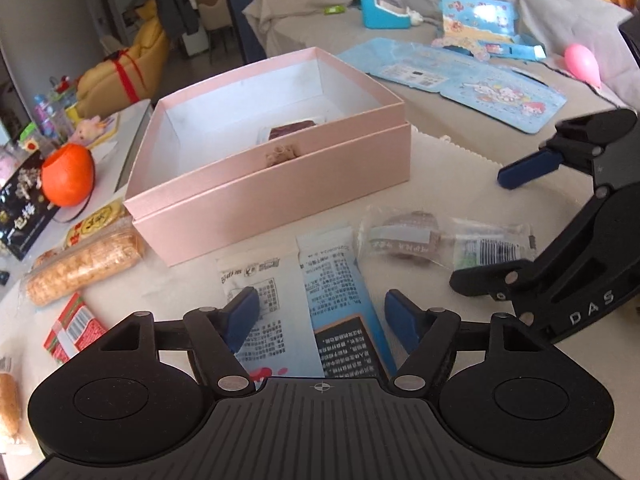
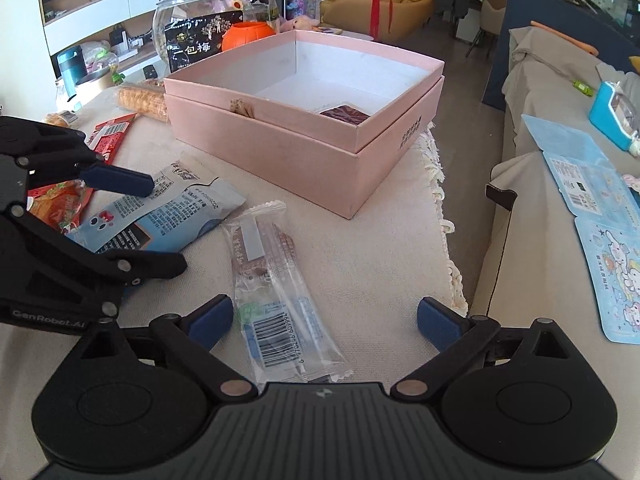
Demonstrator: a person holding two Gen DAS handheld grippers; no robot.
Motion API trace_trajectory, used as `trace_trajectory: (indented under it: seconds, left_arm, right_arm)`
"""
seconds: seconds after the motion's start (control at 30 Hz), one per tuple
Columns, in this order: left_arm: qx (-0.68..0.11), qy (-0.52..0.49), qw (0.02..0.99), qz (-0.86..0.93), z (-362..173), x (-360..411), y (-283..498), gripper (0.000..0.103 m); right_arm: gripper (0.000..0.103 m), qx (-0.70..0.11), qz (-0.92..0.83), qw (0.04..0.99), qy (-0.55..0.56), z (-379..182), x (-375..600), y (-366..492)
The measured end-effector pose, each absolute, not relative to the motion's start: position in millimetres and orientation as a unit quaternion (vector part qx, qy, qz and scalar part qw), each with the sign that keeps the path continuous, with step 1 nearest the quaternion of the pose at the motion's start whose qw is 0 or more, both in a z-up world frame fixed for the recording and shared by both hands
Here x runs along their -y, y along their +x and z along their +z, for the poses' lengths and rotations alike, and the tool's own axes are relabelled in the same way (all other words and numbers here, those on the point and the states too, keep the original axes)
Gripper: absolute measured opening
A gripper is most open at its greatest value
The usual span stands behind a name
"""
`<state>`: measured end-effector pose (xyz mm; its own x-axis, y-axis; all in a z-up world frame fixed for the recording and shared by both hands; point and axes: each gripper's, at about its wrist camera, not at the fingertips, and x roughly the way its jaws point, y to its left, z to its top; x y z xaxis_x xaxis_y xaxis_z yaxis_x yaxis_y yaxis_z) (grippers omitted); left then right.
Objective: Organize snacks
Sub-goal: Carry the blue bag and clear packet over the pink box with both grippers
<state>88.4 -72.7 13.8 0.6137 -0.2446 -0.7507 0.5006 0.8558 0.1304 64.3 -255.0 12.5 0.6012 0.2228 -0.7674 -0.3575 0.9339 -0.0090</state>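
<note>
An open pink box [image 1: 260, 184] [image 2: 280, 148] stands on the cloth-covered table with a dark red snack [image 1: 294, 132] [image 2: 344, 114] lying inside. In front of it lie a blue-and-white printed packet [image 1: 336, 280] [image 2: 168, 216] and a clear-wrapped brown bar [image 1: 408, 236] [image 2: 268, 272]. My left gripper [image 1: 322, 316] [image 2: 164, 226] is open just above the blue-and-white packet, one finger on each side. My right gripper [image 2: 324, 320] [image 1: 480, 229] is open wide over the clear-wrapped bar's barcode end, pads off it.
A cracker roll [image 1: 80, 264] [image 2: 144, 100], red packets [image 1: 72, 328] [image 2: 108, 140], an orange pumpkin pot [image 1: 66, 176] and a black bag [image 2: 200, 44] crowd the box's left side. The table's fringed edge [image 2: 440, 208] runs on the right, with a sofa holding blue toy packaging [image 1: 460, 76] beyond.
</note>
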Motion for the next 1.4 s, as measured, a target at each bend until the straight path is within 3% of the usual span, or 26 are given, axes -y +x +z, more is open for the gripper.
trace_trajectory:
  seconds: [0.1, 0.23, 0.47, 0.63, 0.67, 0.8, 0.83, 0.87, 0.9, 0.93, 1.2, 1.4]
  left_arm:
    - [-0.384, 0.128, 0.889, -0.215, 23, 62, 90, 0.076]
    - [-0.379, 0.158, 0.894, -0.178, 24, 53, 92, 0.076]
    - [-0.42, 0.096, 0.884, -0.184, 5, 34, 122, 0.099]
    - [-0.423, 0.059, 0.885, -0.186, 9, 20, 126, 0.093]
    - [-0.419, 0.054, 0.886, -0.19, 12, 18, 124, 0.086]
    - [-0.407, 0.048, 0.889, -0.204, 21, 13, 108, 0.084]
    - [-0.401, 0.052, 0.89, -0.209, 23, 13, 101, 0.084]
    - [-0.396, 0.055, 0.892, -0.211, 25, 11, 95, 0.084]
    - [-0.389, 0.055, 0.894, -0.215, 29, 10, 89, 0.084]
    - [-0.383, 0.052, 0.896, -0.22, 34, 8, 84, 0.084]
    - [-0.265, -0.025, 0.931, -0.249, 119, -21, 77, 0.083]
    - [-0.224, -0.113, 0.932, -0.26, 171, -26, 151, 0.084]
  right_arm:
    - [0.101, -0.405, 0.16, 0.897, -0.074, 10, 257, 60]
    - [0.103, -0.393, 0.156, 0.904, -0.059, 6, 262, 56]
    - [0.103, -0.391, 0.156, 0.906, -0.055, 5, 262, 58]
    - [0.103, -0.393, 0.161, 0.903, -0.068, 8, 257, 62]
    - [0.1, -0.392, 0.162, 0.903, -0.07, 9, 255, 64]
    - [0.085, -0.386, 0.173, 0.903, -0.073, 12, 243, 75]
    - [0.071, -0.385, 0.18, 0.902, -0.076, 14, 238, 76]
    - [0.05, -0.386, 0.193, 0.898, -0.082, 17, 233, 76]
    - [0.039, -0.39, 0.206, 0.893, -0.092, 21, 228, 74]
    - [0.036, -0.392, 0.208, 0.89, -0.102, 24, 223, 71]
    - [0.036, -0.323, 0.232, 0.917, -0.032, 108, 241, 65]
    - [0.037, -0.276, 0.199, 0.94, 0.022, 168, 251, 128]
